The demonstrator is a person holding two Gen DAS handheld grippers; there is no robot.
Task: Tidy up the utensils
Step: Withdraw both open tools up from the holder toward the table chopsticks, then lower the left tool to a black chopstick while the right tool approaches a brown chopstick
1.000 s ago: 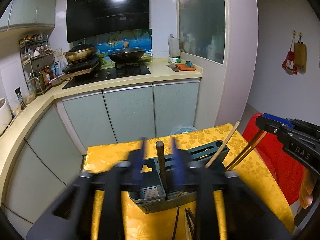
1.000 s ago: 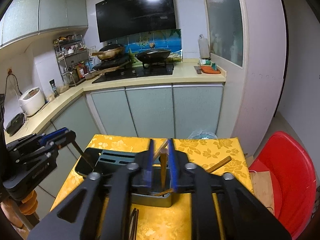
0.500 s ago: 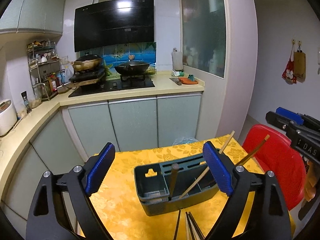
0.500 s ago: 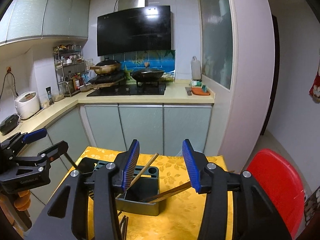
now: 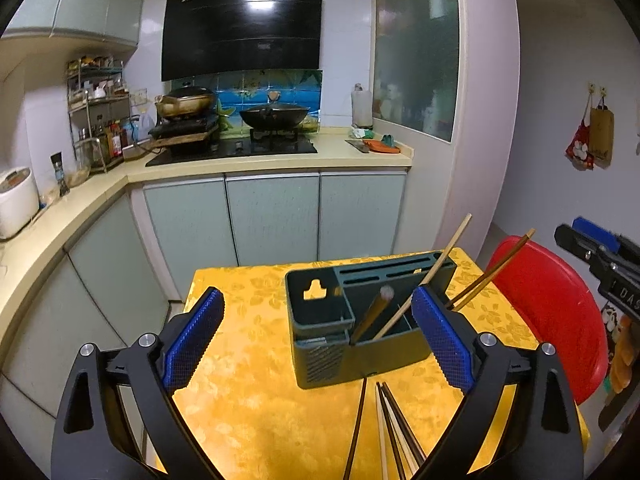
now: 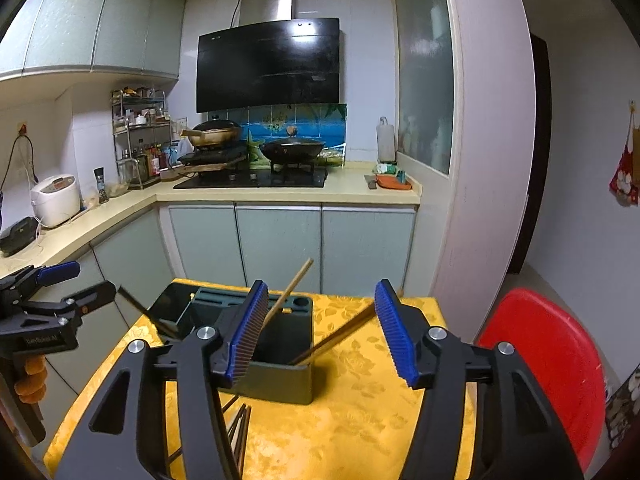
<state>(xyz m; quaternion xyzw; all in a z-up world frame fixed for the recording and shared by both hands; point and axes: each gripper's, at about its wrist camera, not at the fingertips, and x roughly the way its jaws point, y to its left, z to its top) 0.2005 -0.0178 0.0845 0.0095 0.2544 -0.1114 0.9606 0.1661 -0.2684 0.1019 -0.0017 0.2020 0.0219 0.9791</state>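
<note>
A home kitchen. Black range hood over a gas hob carrying a lidded wok and a golden pan, backed by blue sea-scene tiles. L-shaped cream counter above pale green cabinet doors, more cabinets up top. Wire spice rack crowded with jars and bottles, white rice cooker near the corner. Small table draped in yellow floral cloth, with a red plastic chair just beside.
</note>
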